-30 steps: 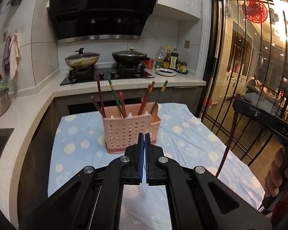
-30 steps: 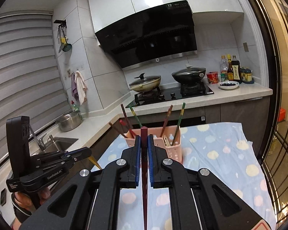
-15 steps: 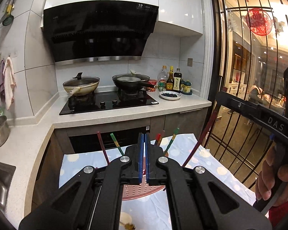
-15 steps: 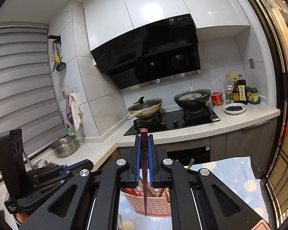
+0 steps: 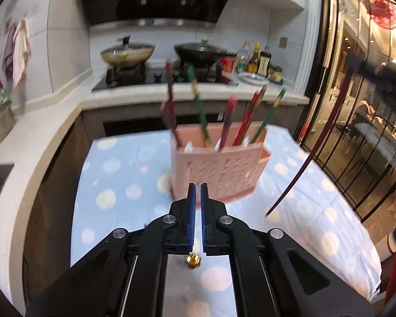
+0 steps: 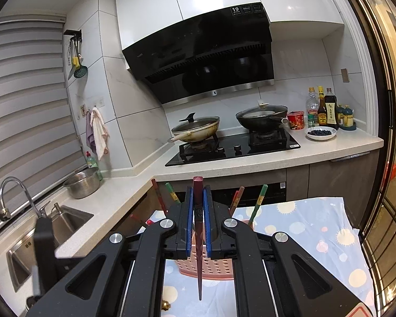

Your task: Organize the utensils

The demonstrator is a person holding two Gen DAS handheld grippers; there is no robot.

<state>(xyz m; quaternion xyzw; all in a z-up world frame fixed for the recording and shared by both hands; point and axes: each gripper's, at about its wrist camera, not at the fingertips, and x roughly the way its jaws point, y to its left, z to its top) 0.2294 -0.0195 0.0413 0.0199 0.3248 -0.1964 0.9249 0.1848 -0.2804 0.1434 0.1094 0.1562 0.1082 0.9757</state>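
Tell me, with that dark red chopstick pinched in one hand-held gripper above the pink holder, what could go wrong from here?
The right hand-held gripper grips the dark red chopstick near its top, so its long lower end could swing and miss the pink holder.

The holder already carries several leaning chopsticks; the new one might knock them or tip it.

A small gold piece on the tablecloth could get nudged by the left hand-held gripper.

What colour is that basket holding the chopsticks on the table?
Pink. The basket with slotted sides shows best in the left wrist view.
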